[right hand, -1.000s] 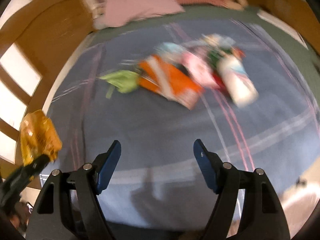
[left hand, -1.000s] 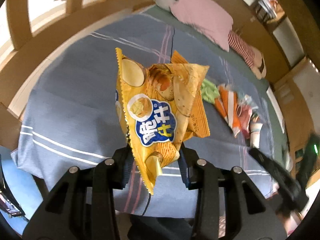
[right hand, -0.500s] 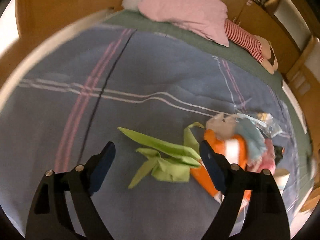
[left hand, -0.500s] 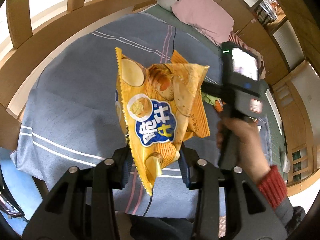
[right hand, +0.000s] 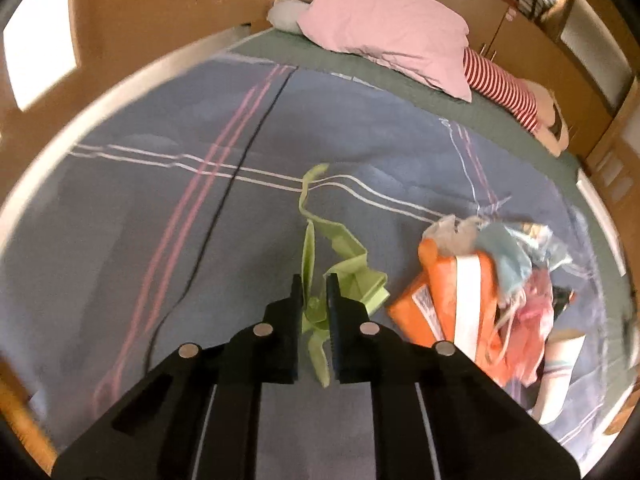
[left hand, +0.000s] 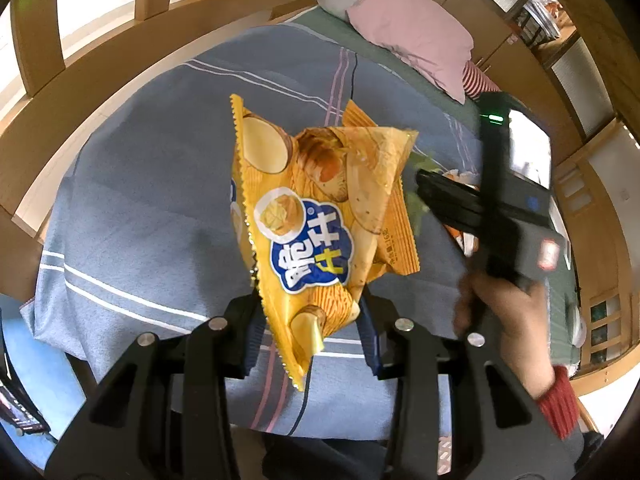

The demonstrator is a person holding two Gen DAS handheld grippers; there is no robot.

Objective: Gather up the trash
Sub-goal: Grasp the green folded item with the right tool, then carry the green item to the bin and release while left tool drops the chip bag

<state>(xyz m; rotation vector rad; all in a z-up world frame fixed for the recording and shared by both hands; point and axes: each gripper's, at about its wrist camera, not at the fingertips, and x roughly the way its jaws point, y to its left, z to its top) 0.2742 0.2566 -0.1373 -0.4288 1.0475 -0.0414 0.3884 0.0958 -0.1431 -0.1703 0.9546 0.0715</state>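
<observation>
Blue striped bedspread (right hand: 120,220) fills both views, pink pillow (right hand: 384,32) at the top. Left gripper (left hand: 308,320) pinches the lower end of a yellow chip bag (left hand: 320,216), held up mid-frame. Right gripper (right hand: 314,300) has just been closing; its jaws are now nearly together on the crumpled green wrapper (right hand: 344,264) at lower centre of the right wrist view. Grip looks to catch only a thin fold, so lift slowly and straight up, watch for slip, re-pinch deeper if it slides. Orange packet (right hand: 460,300) and the mixed litter pile (right hand: 520,264) sit just right of it; keep the wrapper's tail clear of them.
</observation>
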